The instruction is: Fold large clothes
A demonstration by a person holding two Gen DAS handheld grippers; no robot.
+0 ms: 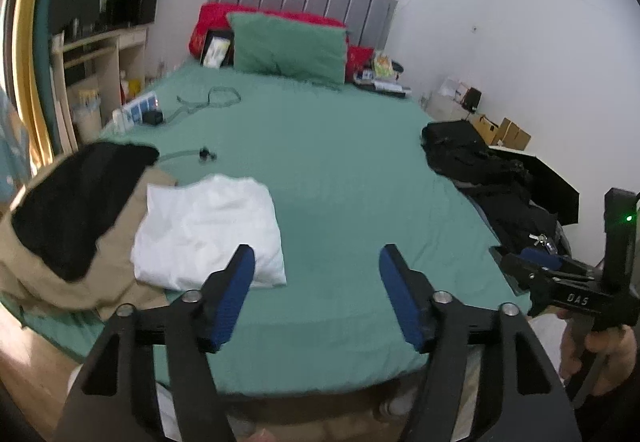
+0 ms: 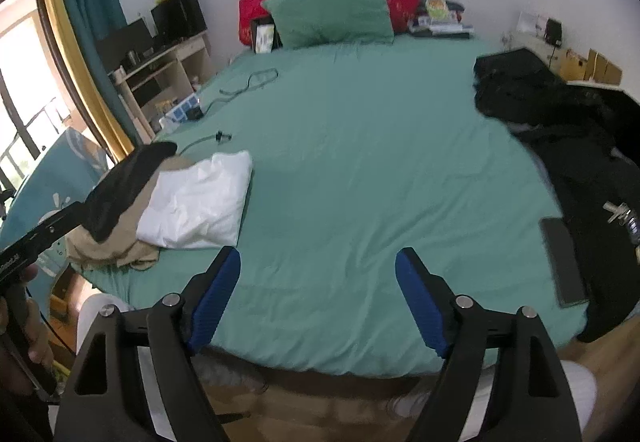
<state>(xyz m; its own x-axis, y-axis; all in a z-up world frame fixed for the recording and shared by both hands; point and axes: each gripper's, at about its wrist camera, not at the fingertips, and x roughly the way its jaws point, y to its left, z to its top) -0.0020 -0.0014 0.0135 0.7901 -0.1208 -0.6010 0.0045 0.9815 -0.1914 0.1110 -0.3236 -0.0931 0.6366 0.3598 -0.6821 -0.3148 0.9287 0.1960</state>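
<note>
A folded white garment (image 1: 208, 230) lies on the green bed (image 1: 340, 169) at the near left, next to a folded tan garment (image 1: 52, 274) with a black one (image 1: 76, 201) on top. The same stack shows in the right wrist view: white (image 2: 200, 201), tan (image 2: 112, 250), black (image 2: 128, 185). A heap of unfolded black clothes (image 1: 492, 181) lies along the bed's right edge (image 2: 560, 129). My left gripper (image 1: 316, 294) is open and empty over the bed's near edge. My right gripper (image 2: 318, 298) is open and empty too; it also shows from the side in the left wrist view (image 1: 536, 262).
A green pillow (image 1: 290, 45) and red pillows (image 2: 256, 9) lean on the grey headboard. A cable (image 1: 212, 99) and a small black box (image 1: 154, 117) lie on the far left of the bed. A dark phone (image 2: 562, 262) and keys (image 2: 620, 213) lie by the black clothes. A desk (image 2: 168, 57) stands left.
</note>
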